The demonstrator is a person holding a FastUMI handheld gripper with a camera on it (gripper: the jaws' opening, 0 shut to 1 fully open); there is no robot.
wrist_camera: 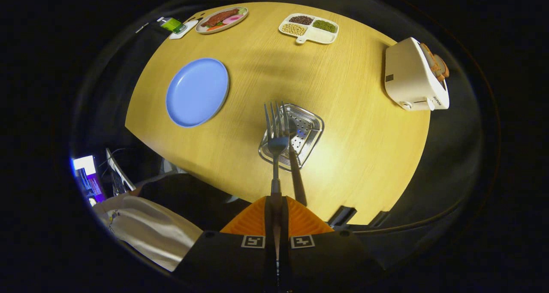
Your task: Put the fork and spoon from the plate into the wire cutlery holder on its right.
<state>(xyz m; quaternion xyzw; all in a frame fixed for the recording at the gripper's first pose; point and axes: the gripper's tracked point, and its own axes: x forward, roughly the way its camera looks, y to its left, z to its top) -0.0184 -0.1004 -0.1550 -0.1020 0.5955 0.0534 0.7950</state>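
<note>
Gripper view: the gripper [276, 218] has its orange jaws pinched on the handle of a fork [276, 143], whose tines point forward, directly above the wire cutlery holder [306, 132] on the wooden worktop [351, 125]. Beyond and left lies the blue plate [197, 92]. Farther off sit a white toaster [414, 76], a divided dish of beans [309, 28] and a food platter [221, 19].

The gripper-mounted fisheye looks steeply down along its jaws from high above the wooden table [343, 91].
</note>
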